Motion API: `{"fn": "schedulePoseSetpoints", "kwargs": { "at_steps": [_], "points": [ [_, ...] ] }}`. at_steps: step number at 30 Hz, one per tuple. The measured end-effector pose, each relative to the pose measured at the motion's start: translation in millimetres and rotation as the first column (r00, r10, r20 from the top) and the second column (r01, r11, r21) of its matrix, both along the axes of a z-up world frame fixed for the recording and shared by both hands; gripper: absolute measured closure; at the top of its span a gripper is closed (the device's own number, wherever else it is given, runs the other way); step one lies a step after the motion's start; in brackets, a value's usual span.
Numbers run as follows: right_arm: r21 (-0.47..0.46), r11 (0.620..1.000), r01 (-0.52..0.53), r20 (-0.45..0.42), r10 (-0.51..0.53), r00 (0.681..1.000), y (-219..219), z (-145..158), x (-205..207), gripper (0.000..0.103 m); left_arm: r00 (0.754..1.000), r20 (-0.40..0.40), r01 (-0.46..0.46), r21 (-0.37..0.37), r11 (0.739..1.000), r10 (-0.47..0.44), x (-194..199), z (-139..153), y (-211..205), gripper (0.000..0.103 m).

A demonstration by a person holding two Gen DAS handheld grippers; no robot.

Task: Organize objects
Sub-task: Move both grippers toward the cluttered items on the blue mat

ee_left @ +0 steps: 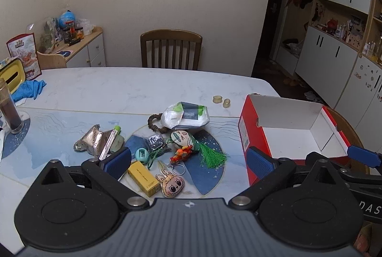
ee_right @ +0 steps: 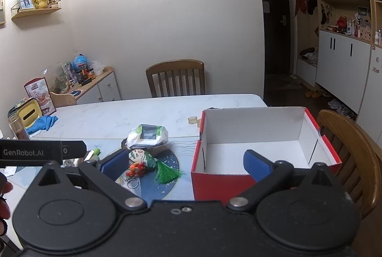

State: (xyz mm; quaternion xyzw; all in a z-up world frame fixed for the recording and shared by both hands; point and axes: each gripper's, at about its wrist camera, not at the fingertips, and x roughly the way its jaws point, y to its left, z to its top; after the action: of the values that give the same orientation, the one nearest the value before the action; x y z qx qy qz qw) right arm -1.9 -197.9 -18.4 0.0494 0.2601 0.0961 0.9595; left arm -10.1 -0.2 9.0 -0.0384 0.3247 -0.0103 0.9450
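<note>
A pile of small items lies on the round blue mat (ee_left: 207, 175): a wet-wipes pack (ee_left: 185, 115), a green-tasselled sachet (ee_left: 188, 141), an orange keychain toy (ee_left: 181, 153), a plush face charm (ee_left: 172, 185), a yellow box (ee_left: 143, 178), a teal sharpener (ee_left: 142, 154) and silver foil packets (ee_left: 95, 141). An open red box (ee_left: 293, 132) with a white inside stands to the right. My left gripper (ee_left: 188, 161) is open above the pile. My right gripper (ee_right: 186, 161) is open, above the red box's (ee_right: 262, 144) left wall, with the sachet (ee_right: 140, 156) at its left.
Two small yellowish caps (ee_left: 222, 100) lie behind the box. A blue glove (ee_left: 29, 88), a yellow tissue box (ee_left: 12, 74) and a dark jar (ee_left: 9, 111) stand at the table's left. Wooden chairs stand at the far side (ee_left: 170, 49) and the right (ee_right: 346, 152).
</note>
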Motion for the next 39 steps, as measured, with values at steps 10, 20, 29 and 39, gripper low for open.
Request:
{"fn": "schedulePoseSetpoints", "kwargs": {
  "at_steps": [10,20,29,39],
  "points": [
    [0.003,1.000,-0.023,0.009,0.023,1.000,0,1,1,0.001,0.999,-0.002,-0.032,-0.027,0.999,0.032,0,0,4,0.000],
    [0.029,0.998,-0.050,0.013,0.049,0.999,-3,1,4,0.001,0.998,-0.002,-0.064,-0.016,0.998,0.064,1,1,7,0.000],
    [0.010,0.995,-0.103,0.007,0.103,0.995,14,0,9,0.001,0.998,-0.013,-0.066,-0.053,0.996,0.065,5,-4,24,0.000],
    [-0.053,0.991,-0.123,-0.006,0.123,0.992,47,-1,24,0.001,0.999,-0.024,-0.026,-0.058,0.998,0.025,30,-12,52,0.000]
  ]
}}
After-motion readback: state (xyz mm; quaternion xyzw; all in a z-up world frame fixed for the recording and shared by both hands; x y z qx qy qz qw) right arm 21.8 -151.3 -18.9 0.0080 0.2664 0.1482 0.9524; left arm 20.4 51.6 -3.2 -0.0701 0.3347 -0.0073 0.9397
